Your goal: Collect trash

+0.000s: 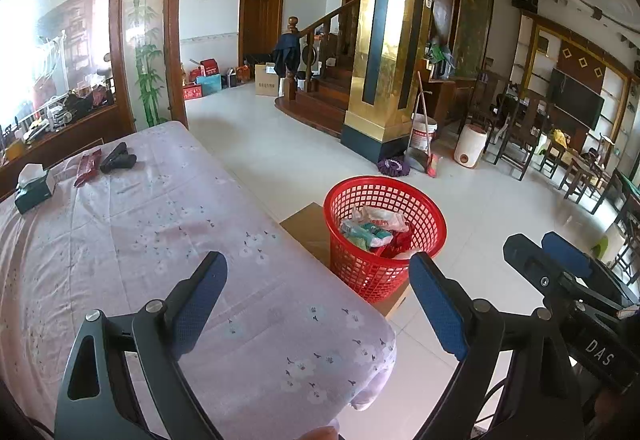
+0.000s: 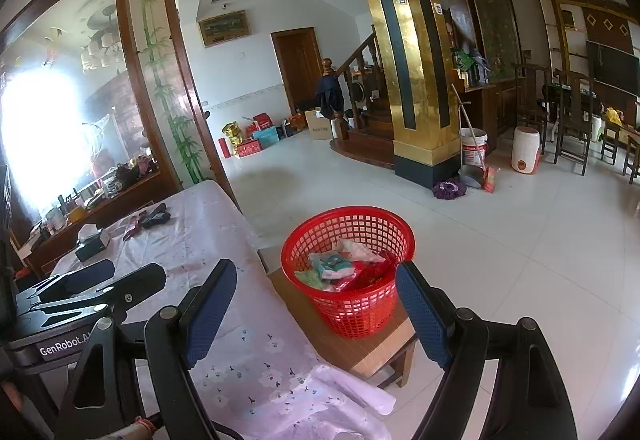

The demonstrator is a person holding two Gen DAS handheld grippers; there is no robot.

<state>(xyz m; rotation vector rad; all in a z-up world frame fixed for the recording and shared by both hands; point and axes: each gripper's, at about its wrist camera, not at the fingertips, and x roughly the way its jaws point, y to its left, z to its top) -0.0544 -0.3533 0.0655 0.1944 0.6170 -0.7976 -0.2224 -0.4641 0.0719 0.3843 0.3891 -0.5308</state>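
Note:
A red mesh basket (image 1: 384, 236) (image 2: 348, 280) stands on a low wooden stool (image 2: 356, 348) beside the table. It holds several crumpled wrappers (image 1: 370, 228) (image 2: 340, 264). My left gripper (image 1: 320, 300) is open and empty above the table's near corner, left of the basket. My right gripper (image 2: 316, 308) is open and empty, in front of the basket. It also shows in the left wrist view (image 1: 548, 252). The left gripper shows in the right wrist view (image 2: 112, 276). A red wrapper (image 1: 86, 168) (image 2: 134, 226) lies at the table's far end.
The table has a lilac flowered cloth (image 1: 160, 240) (image 2: 224, 240). A black object (image 1: 118, 158), and a tissue box (image 1: 34, 188) lie at its far end. The tiled floor (image 1: 300, 152) stretches beyond. A gold pillar (image 1: 388, 40), buckets and chairs stand to the right.

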